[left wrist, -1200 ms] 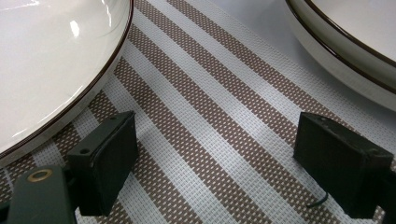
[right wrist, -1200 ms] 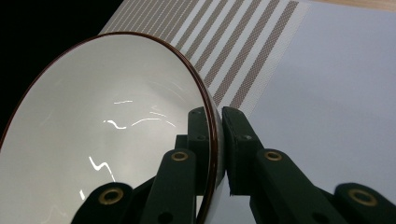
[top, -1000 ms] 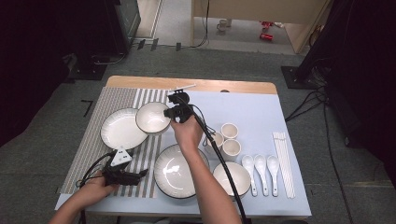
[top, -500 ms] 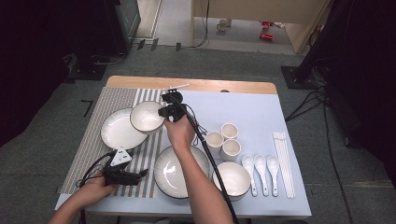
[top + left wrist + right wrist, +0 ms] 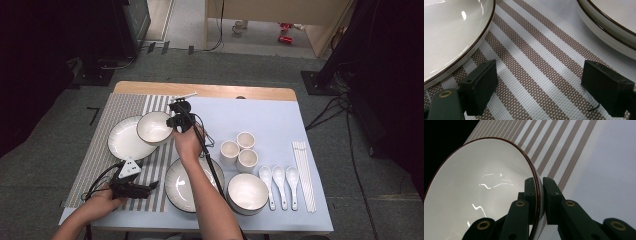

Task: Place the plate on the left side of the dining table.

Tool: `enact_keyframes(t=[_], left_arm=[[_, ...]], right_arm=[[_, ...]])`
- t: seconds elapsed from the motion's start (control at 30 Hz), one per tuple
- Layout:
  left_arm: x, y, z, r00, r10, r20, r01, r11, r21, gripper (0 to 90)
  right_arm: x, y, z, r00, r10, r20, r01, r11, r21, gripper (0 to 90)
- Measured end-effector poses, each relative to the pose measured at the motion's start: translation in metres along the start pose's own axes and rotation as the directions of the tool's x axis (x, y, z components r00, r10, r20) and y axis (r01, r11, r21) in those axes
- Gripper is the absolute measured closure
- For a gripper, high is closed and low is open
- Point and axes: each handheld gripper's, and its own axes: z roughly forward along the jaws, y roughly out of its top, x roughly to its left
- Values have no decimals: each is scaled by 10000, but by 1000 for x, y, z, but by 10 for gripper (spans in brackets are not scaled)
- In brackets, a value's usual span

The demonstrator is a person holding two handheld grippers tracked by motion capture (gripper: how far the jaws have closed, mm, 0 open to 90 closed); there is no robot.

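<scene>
In the high view my right gripper (image 5: 172, 121) is shut on the rim of a white bowl with a dark edge (image 5: 153, 127). It holds the bowl over the right side of a white plate (image 5: 122, 142) on the striped mat (image 5: 92, 160). In the right gripper view the two jaws pinch the bowl's rim (image 5: 539, 191), one inside and one outside, and the bowl (image 5: 479, 192) is tilted. My left gripper (image 5: 150, 186) rests low on the mat near the front edge. Its jaws stand wide apart (image 5: 539, 75) with only mat between them.
A large dark-rimmed plate (image 5: 175, 192) and another bowl (image 5: 248, 192) sit at the front. Three cups (image 5: 238, 150), three spoons (image 5: 278, 177) and chopsticks (image 5: 302, 170) lie on the blue cloth to the right. In the left gripper view, plates (image 5: 446, 35) (image 5: 614, 17) flank the gripper.
My right gripper has carried the bowl to the left and slightly lower, over the plate on the mat. The left gripper has stayed where it was.
</scene>
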Motion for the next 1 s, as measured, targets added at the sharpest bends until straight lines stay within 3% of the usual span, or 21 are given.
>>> enact_keyframes(t=[0.6, 1.0], left_arm=[[0, 0, 0, 10000, 65, 7, -65, 10000, 44, 130], [0, 0, 0, 10000, 58, 22, -58, 10000, 45, 130]], right_arm=[[7, -3, 17, 9993, 359, -136, -359, 9994, -32, 827], [13, -5, 28, 9997, 210, -131, -209, 9998, 77, 826]])
